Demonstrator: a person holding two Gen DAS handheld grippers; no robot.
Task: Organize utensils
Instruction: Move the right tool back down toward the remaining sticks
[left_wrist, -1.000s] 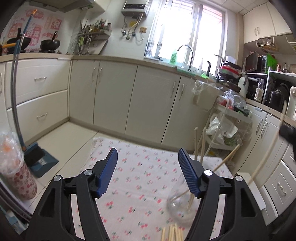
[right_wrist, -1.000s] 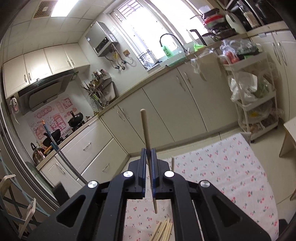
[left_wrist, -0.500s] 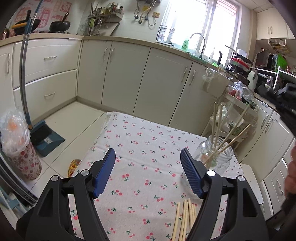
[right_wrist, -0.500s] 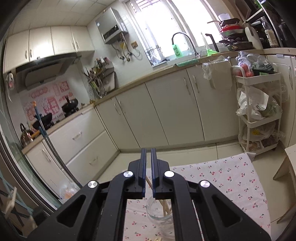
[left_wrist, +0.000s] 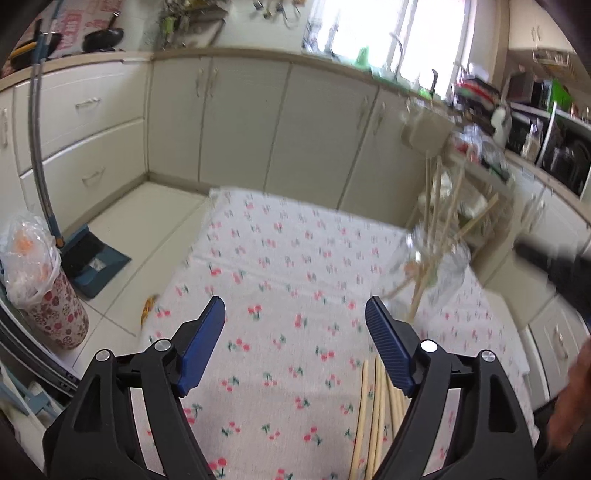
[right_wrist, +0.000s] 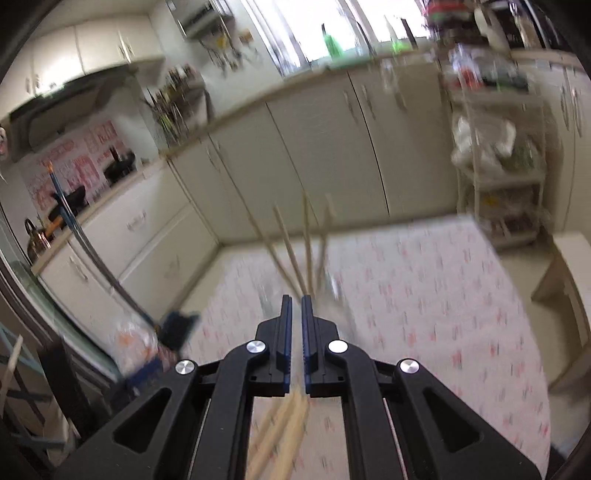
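A clear glass jar stands at the right of the cherry-print tablecloth, with several wooden chopsticks leaning in it. More chopsticks lie loose on the cloth, just inside my left gripper's right finger. My left gripper hovers above the cloth, its jaws opening with nothing between them. In the blurred right wrist view my right gripper is shut and empty, its tips in front of the jar's chopsticks. The loose chopsticks lie under it.
A floral bin with a plastic bag and a blue dustpan stand on the floor to the left. Cabinets line the far wall. A wire rack and a pale stool are at the right. A hand shows at the right edge.
My right gripper held one chopstick upright a second ago; now it is empty and has sunk towards the table. My left gripper tilted down over the cloth and its jaws widened.
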